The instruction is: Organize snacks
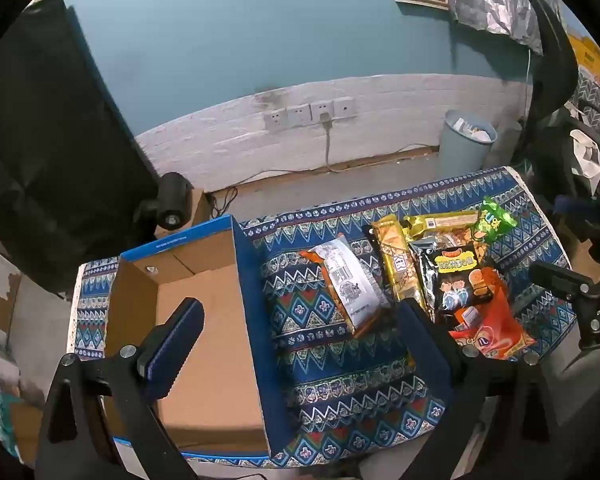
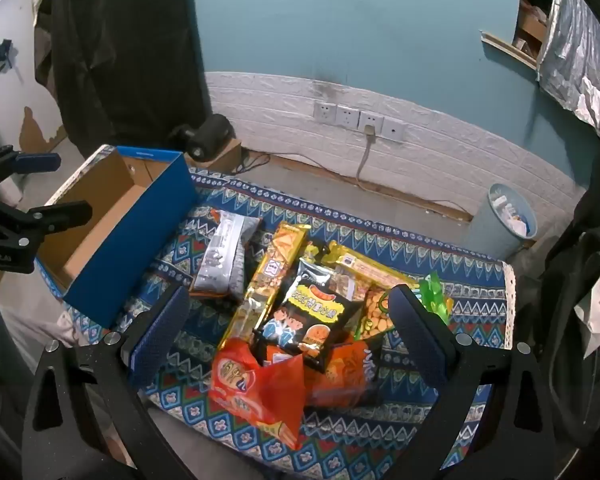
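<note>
An open blue cardboard box (image 1: 248, 280) (image 2: 132, 236) stands empty at the table's left. A pile of snack packets lies to its right: a silver packet (image 1: 352, 284) (image 2: 224, 256), a long gold packet (image 1: 396, 264) (image 2: 272, 280), a black packet with two cartoon kids (image 1: 458, 280) (image 2: 304, 320), an orange-red packet (image 1: 492, 332) (image 2: 256, 388) and a green packet (image 1: 494, 224) (image 2: 434, 296). My left gripper (image 1: 300, 340) is open and empty, straddling the box's right wall. My right gripper (image 2: 288, 328) is open and empty above the pile.
The table wears a blue patterned cloth (image 1: 340, 380) (image 2: 480, 304). A grey bin (image 1: 466, 144) (image 2: 504, 220) stands on the floor behind. A black speaker (image 1: 172, 200) (image 2: 208, 136) sits on a small box behind the table. A dark chair (image 1: 560, 100) is at right.
</note>
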`<move>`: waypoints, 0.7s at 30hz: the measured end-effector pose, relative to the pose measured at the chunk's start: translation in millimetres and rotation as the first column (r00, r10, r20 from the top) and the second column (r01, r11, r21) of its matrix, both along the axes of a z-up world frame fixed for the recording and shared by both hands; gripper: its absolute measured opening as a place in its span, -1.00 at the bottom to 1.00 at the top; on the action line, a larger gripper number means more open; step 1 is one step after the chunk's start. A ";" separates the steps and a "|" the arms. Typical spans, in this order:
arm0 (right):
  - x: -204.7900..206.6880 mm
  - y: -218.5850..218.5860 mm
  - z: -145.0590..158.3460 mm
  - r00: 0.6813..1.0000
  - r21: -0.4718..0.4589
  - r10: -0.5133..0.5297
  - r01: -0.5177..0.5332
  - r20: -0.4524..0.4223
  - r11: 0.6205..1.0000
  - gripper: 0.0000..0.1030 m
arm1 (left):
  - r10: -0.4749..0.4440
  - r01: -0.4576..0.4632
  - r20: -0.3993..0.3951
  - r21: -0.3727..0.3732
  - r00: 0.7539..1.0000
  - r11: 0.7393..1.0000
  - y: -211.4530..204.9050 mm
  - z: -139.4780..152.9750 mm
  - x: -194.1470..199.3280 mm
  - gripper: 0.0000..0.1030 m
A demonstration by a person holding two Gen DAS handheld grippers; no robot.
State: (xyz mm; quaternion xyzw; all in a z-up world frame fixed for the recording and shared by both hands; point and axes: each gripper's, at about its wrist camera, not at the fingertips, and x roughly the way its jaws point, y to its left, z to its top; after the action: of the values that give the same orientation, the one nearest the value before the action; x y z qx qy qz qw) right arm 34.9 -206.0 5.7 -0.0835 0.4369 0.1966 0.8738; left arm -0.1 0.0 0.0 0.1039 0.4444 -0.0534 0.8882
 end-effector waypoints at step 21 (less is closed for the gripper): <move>1.2 2.6 -2.6 1.000 -0.006 0.014 -0.014 -0.025 1.000 0.90 | -0.020 0.020 -0.019 0.010 1.000 1.000 -4.1 -4.3 -1.5 0.90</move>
State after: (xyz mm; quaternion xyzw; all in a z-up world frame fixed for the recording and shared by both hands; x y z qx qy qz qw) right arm 36.1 -203.4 3.0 -0.0868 0.4477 0.2023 0.8667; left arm -1.5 -4.1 -4.3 0.1126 0.4518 -0.0609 0.8829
